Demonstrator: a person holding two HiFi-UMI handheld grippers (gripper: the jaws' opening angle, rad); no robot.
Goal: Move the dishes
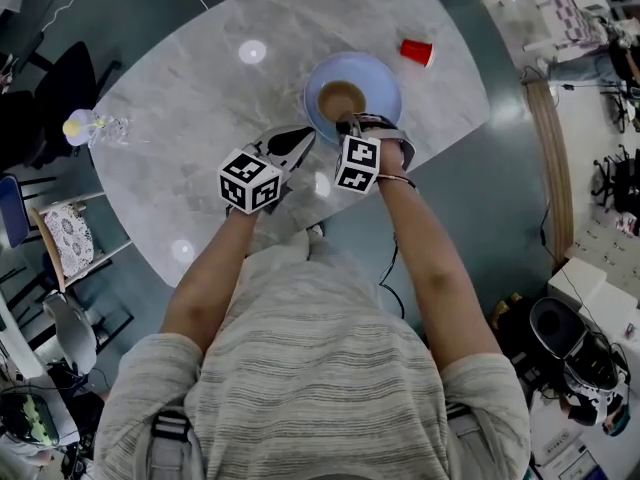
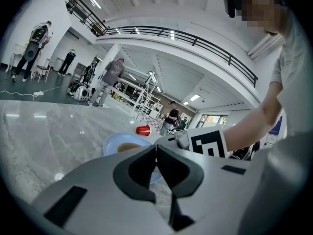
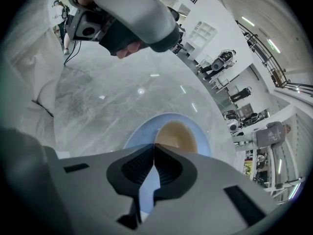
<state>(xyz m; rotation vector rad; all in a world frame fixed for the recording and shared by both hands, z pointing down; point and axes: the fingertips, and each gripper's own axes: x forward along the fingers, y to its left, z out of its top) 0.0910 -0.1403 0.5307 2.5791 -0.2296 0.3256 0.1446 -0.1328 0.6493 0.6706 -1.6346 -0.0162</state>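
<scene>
**Inspector:** Marble-patterned, grey-white oval surface [image 1: 200,88]. Towards its far side stands a pale blue round plate [image 1: 385,73], with a small brown round bowl [image 1: 342,98] on it, slightly left of centre. A red plastic cup [image 1: 416,52] lies apart, beyond the plate.

**Clerk:** Step in hand?

**Inspector:** In my judgement, the approach. Nothing is lifted, and both dishes rest flat on the surface.

**Clerk:** Grippers?

**Inspector:** The right gripper [image 1: 350,128] points steeply down at the plate's near rim. Its jaws are together and I see nothing between them. The left gripper [image 1: 300,140] sits just beside the plate's near-left edge, aimed almost level. Its jaws are also together and it is empty.

**Clerk:** Next move?

**Inspector:** The jaws must part before either can take the rim. One jaw should go over the lip and one under. A grip on each side would keep the plate level.

**Clerk:** Condition of the dishes?

**Inspector:** The plate is glossy, shallow and thin-rimmed. The bowl is tan inside, and I cannot tell its contents. It sits loose on the plate, so it may slide if the plate tilts.
</scene>
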